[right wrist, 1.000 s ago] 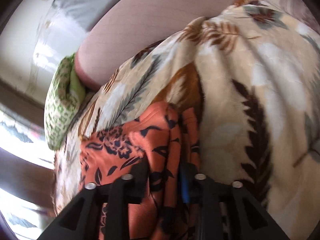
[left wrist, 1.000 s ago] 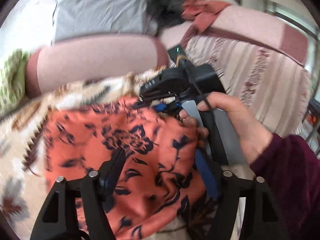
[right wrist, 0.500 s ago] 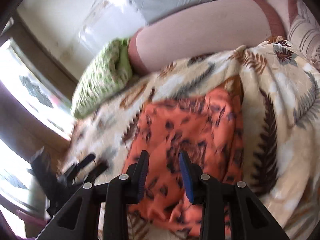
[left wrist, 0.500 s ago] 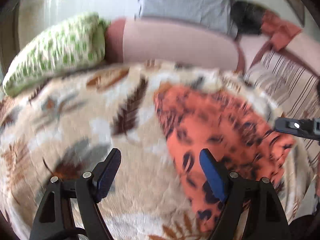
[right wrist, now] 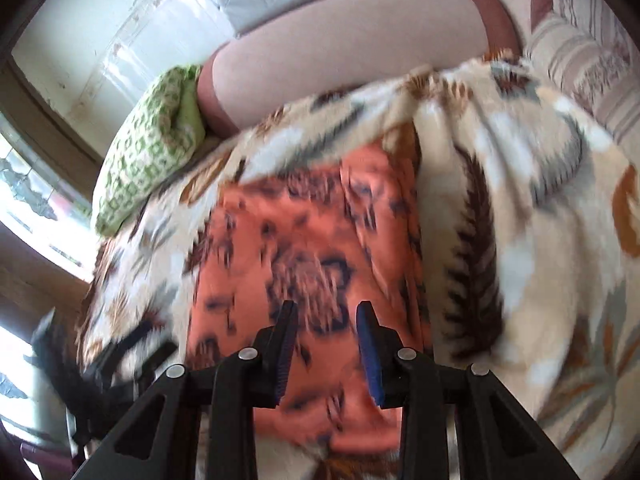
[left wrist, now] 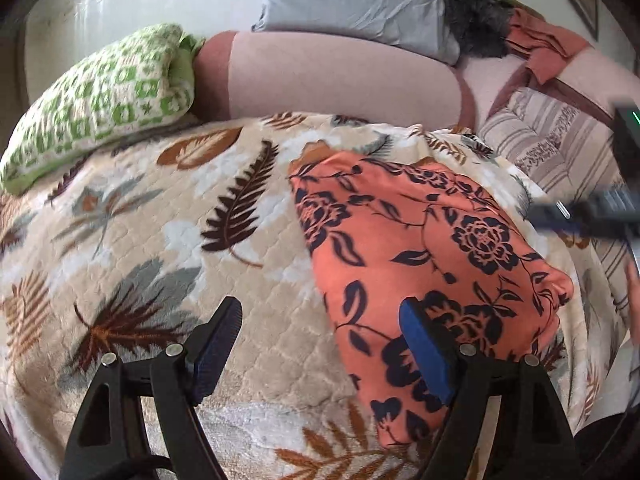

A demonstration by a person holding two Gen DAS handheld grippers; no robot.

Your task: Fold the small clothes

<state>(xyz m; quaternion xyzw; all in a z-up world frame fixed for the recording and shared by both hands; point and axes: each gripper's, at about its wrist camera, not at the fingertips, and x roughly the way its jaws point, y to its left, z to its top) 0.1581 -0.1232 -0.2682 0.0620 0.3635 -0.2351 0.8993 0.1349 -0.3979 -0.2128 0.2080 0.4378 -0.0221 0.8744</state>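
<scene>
A folded orange garment with a dark floral print (left wrist: 424, 248) lies flat on a leaf-patterned blanket (left wrist: 160, 216). My left gripper (left wrist: 320, 320) is open and empty above the blanket, just left of the garment's near edge. In the right wrist view the garment (right wrist: 304, 240) lies under my right gripper (right wrist: 326, 312), which is open and empty above it. The right gripper also shows blurred at the right edge of the left wrist view (left wrist: 592, 216). The left gripper shows blurred at the lower left of the right wrist view (right wrist: 120, 356).
A green patterned pillow (left wrist: 96, 104) lies at the far left. A pink bolster (left wrist: 336, 80) runs along the back, with a grey pillow (left wrist: 352, 0) and dark and rust clothes (left wrist: 500, 28) behind it. A striped cover (left wrist: 560, 140) lies at the right.
Both grippers let go of the orange garment and pulled back and up from it. The garment now lies folded on the blanket. The left gripper swung to the left.
</scene>
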